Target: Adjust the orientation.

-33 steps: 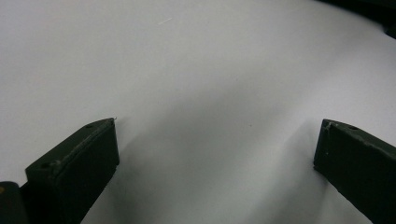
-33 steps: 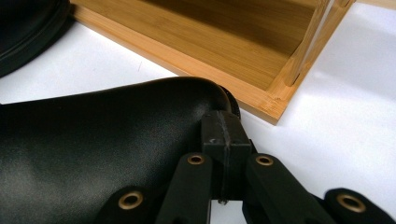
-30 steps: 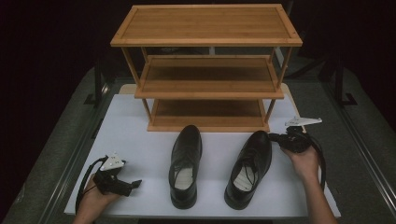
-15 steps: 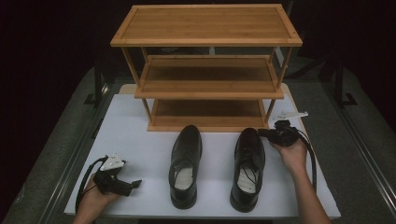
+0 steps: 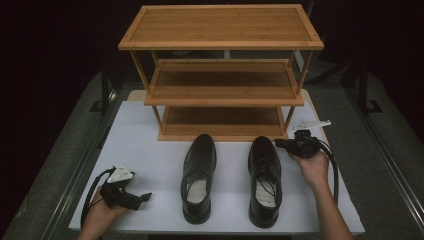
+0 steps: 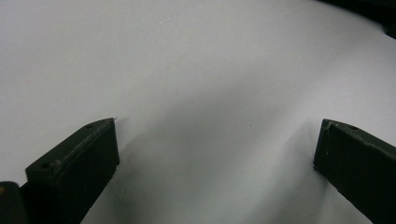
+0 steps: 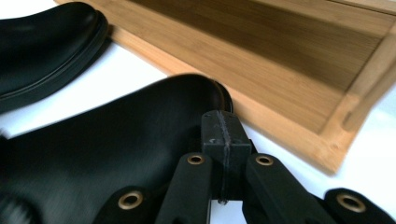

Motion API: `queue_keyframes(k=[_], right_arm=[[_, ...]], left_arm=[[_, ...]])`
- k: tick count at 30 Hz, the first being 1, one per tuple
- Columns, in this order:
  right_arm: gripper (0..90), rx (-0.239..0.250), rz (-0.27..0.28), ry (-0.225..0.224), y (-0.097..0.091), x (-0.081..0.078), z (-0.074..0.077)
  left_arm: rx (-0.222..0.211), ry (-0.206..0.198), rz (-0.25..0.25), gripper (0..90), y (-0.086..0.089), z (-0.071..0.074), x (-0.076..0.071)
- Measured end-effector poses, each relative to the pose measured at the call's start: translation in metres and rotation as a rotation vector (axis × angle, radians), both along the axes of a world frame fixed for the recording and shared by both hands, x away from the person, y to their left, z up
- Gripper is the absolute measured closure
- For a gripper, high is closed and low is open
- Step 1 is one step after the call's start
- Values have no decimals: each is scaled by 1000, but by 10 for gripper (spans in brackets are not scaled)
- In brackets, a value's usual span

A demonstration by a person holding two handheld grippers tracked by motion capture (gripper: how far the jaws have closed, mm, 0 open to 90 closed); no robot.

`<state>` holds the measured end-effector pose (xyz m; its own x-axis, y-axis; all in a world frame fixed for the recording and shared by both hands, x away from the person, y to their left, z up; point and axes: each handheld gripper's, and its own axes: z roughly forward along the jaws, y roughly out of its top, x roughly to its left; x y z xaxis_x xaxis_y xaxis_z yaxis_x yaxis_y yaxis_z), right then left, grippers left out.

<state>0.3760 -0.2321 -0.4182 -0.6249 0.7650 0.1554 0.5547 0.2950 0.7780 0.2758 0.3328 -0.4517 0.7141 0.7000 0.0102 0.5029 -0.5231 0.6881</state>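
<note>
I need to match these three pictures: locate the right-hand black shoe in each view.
High view: right shoe at lower centre-right, toe toward the wooden rack.
Left gripper view: bare white table between open jaws.
Right gripper view: shoe at lower left, against the shut right gripper.
Shared landmark: the rack's bottom shelf.

Table (image 5: 150, 150): white top, dark surround.
Shoe rack (image 5: 222, 75): bamboo, three tiers, stands at the 12 o'clock edge of the table.
Left shoe (image 5: 199, 175): black, on the table, toe to 12 o'clock, just short of the rack.
Right shoe (image 5: 265, 177): black, alongside at 3 o'clock, parallel, apart.
</note>
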Motion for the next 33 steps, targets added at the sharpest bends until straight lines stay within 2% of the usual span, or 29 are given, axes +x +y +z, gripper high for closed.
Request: queue_keyframes(k=[1,2,4,8,9,10,15,25,28,29,33], right_arm=[[898,13,6,1,-5,-8,0],[898,13,6,1,-5,-8,0],[898,5,23,0,-10,-20,0],[898,5,45,9,-14,-32,1],[898,16,51,4,-17,-40,1],[898,16,51,4,-17,-40,1],[898,23,73,22,-22,-61,-5],[898,22,108,58,-22,-87,-16],[898,16,132,77,-19,-94,-21],[898,15,154,97,-16,-97,-25],[897,5,184,113,-9,-101,-29]], left_arm=[[0,0,0,0,0,0,0],[0,0,0,0,0,0,0],[1,2,0,0,0,0,0],[2,2,-1,0,0,0,0],[2,2,-1,0,0,0,0],[2,2,-1,0,0,0,0],[2,2,-1,0,0,0,0],[1,2,-1,0,0,0,0],[2,3,-1,0,0,0,0],[2,2,-1,0,0,0,0],[2,3,-1,0,0,0,0]])
